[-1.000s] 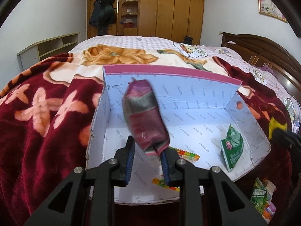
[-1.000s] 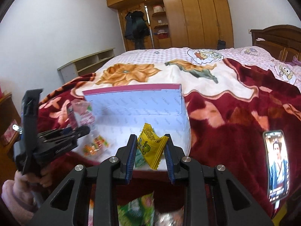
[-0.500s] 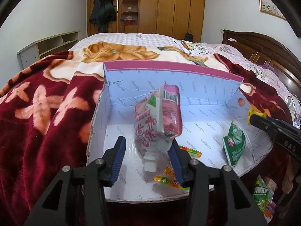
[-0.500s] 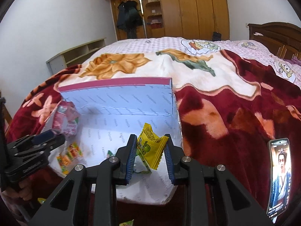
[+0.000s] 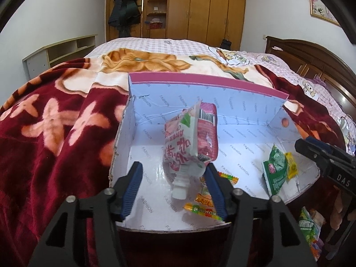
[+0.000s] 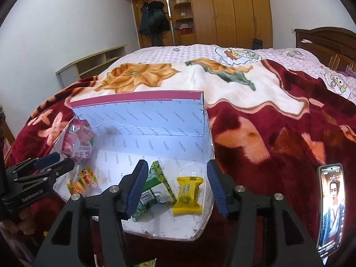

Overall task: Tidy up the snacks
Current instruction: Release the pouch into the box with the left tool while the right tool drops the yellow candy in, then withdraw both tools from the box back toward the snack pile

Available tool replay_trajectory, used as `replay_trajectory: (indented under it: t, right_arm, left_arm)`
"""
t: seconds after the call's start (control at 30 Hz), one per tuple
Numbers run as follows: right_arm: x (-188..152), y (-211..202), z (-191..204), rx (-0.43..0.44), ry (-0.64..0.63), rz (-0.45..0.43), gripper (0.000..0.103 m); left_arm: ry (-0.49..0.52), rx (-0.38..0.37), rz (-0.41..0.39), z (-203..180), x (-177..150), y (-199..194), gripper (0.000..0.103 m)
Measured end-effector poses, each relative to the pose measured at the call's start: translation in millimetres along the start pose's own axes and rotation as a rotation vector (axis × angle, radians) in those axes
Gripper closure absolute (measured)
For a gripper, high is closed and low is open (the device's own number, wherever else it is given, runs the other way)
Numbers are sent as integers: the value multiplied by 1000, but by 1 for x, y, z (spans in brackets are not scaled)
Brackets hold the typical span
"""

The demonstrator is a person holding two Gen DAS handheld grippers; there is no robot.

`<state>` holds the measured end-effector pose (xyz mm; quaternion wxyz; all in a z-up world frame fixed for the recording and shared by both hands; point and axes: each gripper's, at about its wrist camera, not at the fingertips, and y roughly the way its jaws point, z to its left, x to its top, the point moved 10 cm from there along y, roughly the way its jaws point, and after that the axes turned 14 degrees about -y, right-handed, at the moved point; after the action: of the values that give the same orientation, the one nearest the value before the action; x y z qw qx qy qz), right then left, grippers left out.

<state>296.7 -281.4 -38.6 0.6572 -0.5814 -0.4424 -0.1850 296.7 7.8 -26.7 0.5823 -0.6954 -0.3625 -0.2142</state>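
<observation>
Left gripper [image 5: 173, 187]: jaws had just been opening, stood about half apart; pink spouted pouch [image 5: 191, 142] sat between them, cap down, right edge against or just beside the right pad, left pad clear of it, so no grip. Right gripper [image 6: 176, 187]: jaws also had just been opening, about half apart, holding nothing; yellow snack packet [image 6: 188, 194] lay flat on the box floor between them, touching neither pad. Green packet [image 6: 153, 189] lay just left of the yellow one, partly behind the left pad in the right wrist view. Orange candy packets [image 5: 204, 202] lay on the floor at lower centre of the left view, by the pouch's cap. All of it sat inside the open cardboard box [image 5: 200, 84], pale blue lining, pink top edge, at centre frame in both views. Box rested on a dark red floral blanket [image 5: 44, 133] on the bed. More green snack packs [image 5: 308, 227] lay outside the box, lower right of the left view. A phone [image 6: 331, 207] with a lit screen stood on the blanket at the right edge of the right view. Wooden wardrobe [image 5: 200, 11] ran along the back wall, top centre.
</observation>
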Motion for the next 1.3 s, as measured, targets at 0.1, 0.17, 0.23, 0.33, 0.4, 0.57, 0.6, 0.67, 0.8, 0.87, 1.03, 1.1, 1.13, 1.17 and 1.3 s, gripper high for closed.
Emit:
replay_trajectory:
  t: [0.1, 0.17, 0.23, 0.33, 0.4, 0.57, 0.6, 0.67, 0.8, 0.87, 1.03, 1.1, 1.13, 1.17, 1.3]
  right_arm:
    - [0, -6, 2, 12, 9, -6, 47]
    - [-1, -12, 3, 18, 21, -15, 47]
    - [-2, -17, 4, 27, 31, -19, 46]
    - [-4, -26, 6, 38, 40, -25, 46]
    - [-6, -33, 7, 41, 40, -33, 46]
    - [-14, -46, 13, 64, 54, -38, 46]
    - [-16, -48, 16, 68, 55, -36, 46]
    - [-22, -52, 20, 81, 65, -28, 46]
    - [-32, -59, 27, 113, 86, -21, 46]
    - [-39, -61, 29, 115, 93, -11, 46]
    - [-57, -65, 36, 130, 107, 17, 46]
    - [-65, -67, 38, 133, 121, 25, 46]
    - [-68, -68, 38, 130, 126, 26, 46]
    - [-72, -69, 37, 121, 128, 29, 46]
    - [-85, -72, 36, 100, 144, 50, 46]
  left_arm:
    - [2, -1, -7, 0, 1, -7, 34]
    - [5, -5, -12, -1, 1, -12, 34]
    - [9, -17, -16, -2, 1, -20, 33]
    - [19, -31, -28, -5, -1, -32, 32]
    - [26, -35, -35, -7, -3, -39, 31]
    - [37, -63, -31, -11, -14, -57, 31]
    - [40, -68, -31, -12, -16, -60, 31]
    - [52, -72, -28, -14, -22, -66, 31]
    - [72, -78, -18, -17, -33, -74, 31]
    - [72, -82, -9, -16, -40, -76, 31]
    - [66, -93, 18, -14, -58, -77, 31]
    - [68, -97, 28, -13, -64, -77, 31]
    - [70, -98, 35, -13, -68, -77, 31]
    - [71, -99, 39, -12, -71, -77, 31]
    - [77, -97, 57, -9, -84, -77, 31]
